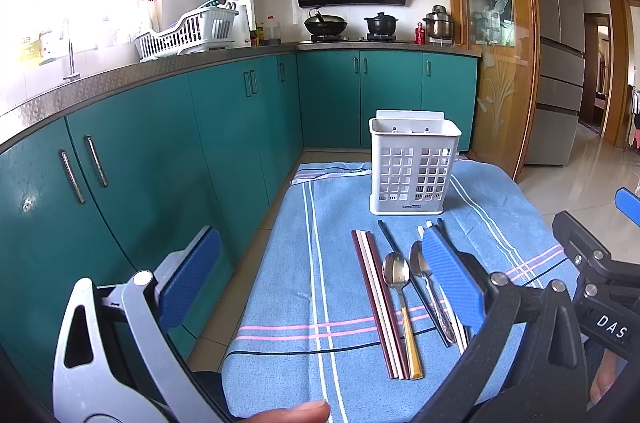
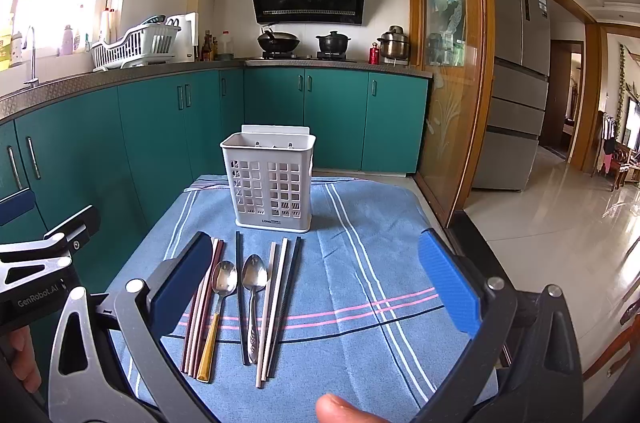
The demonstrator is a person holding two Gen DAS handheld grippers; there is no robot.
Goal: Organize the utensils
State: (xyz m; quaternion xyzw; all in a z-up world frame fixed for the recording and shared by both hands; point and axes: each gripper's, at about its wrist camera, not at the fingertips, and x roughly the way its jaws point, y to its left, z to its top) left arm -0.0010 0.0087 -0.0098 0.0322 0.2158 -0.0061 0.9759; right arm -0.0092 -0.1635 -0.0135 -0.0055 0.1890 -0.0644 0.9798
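A white slotted utensil holder stands upright at the far end of a blue striped cloth. In front of it lie dark red and white chopsticks, a gold-handled spoon, a silver spoon, a black chopstick and white and black chopsticks. My left gripper is open and empty above the cloth's left side. My right gripper is open and empty above the utensils.
Teal kitchen cabinets run along the left and back. A dish rack, wok and pots stand on the counter. A glass sliding door and fridge are to the right. My right gripper's body shows in the left view.
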